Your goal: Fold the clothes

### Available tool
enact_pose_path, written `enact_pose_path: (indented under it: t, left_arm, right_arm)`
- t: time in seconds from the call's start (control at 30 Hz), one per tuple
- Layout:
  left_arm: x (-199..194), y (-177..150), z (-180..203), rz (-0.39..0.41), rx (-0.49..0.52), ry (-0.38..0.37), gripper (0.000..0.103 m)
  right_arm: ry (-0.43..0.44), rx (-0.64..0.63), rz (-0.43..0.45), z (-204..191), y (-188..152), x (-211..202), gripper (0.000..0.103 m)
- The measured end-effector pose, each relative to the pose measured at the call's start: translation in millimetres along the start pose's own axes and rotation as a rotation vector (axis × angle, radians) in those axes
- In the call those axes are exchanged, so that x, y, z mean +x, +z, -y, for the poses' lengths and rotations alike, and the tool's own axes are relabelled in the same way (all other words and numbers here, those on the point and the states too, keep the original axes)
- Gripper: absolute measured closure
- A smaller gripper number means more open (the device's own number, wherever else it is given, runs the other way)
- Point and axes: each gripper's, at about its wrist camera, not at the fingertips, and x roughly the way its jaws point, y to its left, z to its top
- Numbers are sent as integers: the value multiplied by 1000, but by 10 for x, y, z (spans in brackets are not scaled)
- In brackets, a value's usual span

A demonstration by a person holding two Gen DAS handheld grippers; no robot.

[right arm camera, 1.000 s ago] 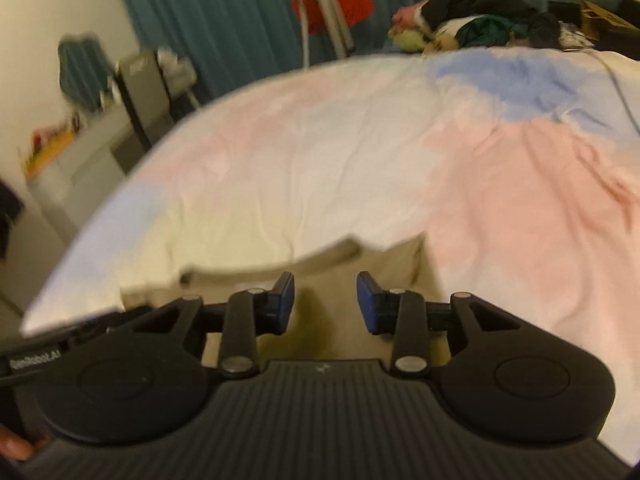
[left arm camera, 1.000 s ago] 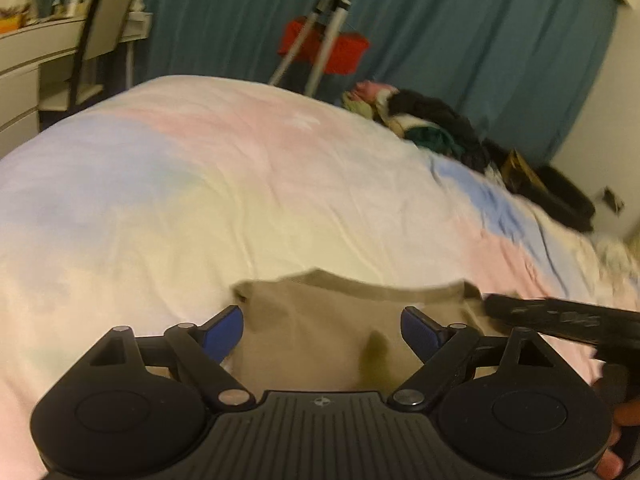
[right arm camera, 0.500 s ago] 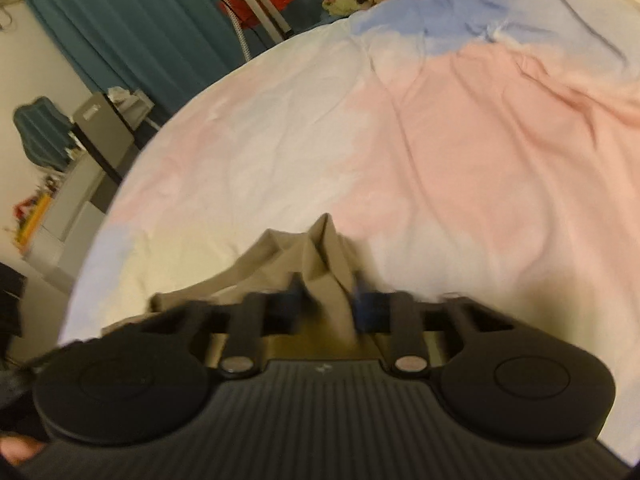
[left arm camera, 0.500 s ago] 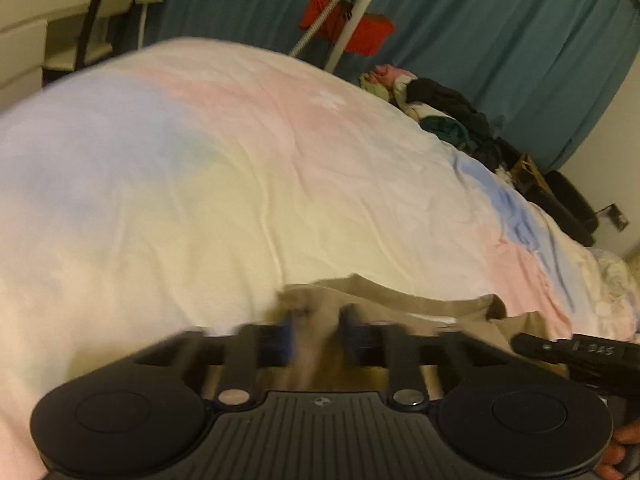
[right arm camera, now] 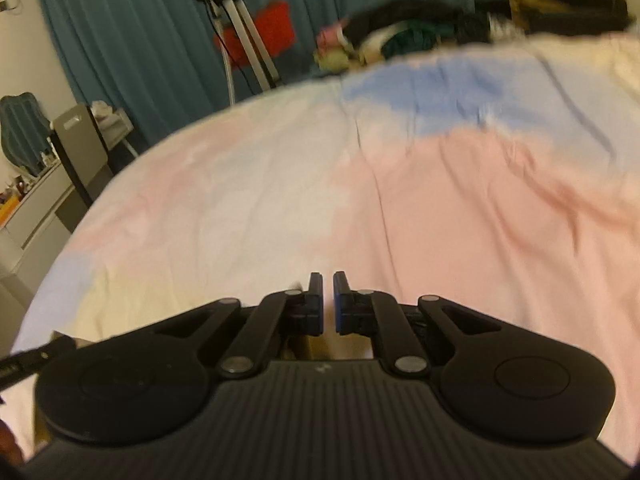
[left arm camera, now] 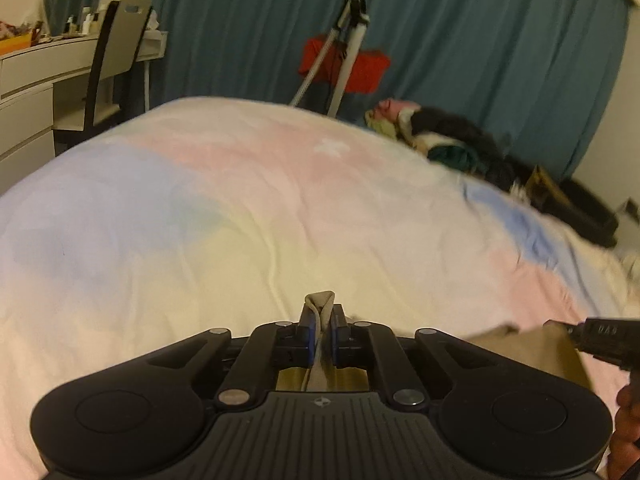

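Khaki garment point(left arm camera: 319, 308) is getting pinched now on the bed point(left arm camera: 240, 208), left claw point(left arm camera: 319, 334) having just clamped its bunched edge, right claw point(right arm camera: 328, 304) closing together though its catch stays hidden, so lifting looks next.

We see dim, warm, yellowish indoor light with soft shadows and no glare. Fisheye distortion bows the bedspread point(left arm camera: 280, 208) and bends the curtain point(left arm camera: 480, 60) at the frame edges. The right wrist view is smeared throughout, worst along its top.
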Motion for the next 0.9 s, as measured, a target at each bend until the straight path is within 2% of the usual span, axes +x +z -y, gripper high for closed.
enact_pose_path:
  t: [0.1,0.17,0.23,0.37,0.43,0.5,0.57,0.63,0.77,0.9]
  left_arm:
    - [-73,-27,-10,12,0,1,81]
    - [-195,-58,9,37,8,9,63]
    - [-358,-105,67,63,26,15,51]
    - [-543,-215,240,59,82,-26,49]
    - [-475,-309,296,42,103,-48,46]
    - [-290,-421,322,11,126,-21,44]
    - [-74,-467,326,-68,102,26,50]
    - [-78,-469,357,-75,101,19,47]
    - [-249,-507,430,-64,125,9,47]
    - [-604,-641,487,-60,133,-31,45]
  right_arm:
    - [-1,13,-5,-1,-27,-79,93]
    - [27,-25,32,-106,-26,-265,93]
    - [83,-68,34,-232,-71,-428,92]
    - [142,-210,-10,-500,-261,-514,92]
    - [129,-272,-75,-604,-384,-381,92]
    - [99,-290,-124,-638,-512,-200,93]
    - [77,-297,-131,-651,-606,-64,94]
    - [66,-299,-119,-664,-623,-60,95]
    - [75,-277,-115,-634,-589,-261,92]
    - [86,-291,-107,-621,-676,-654,92]
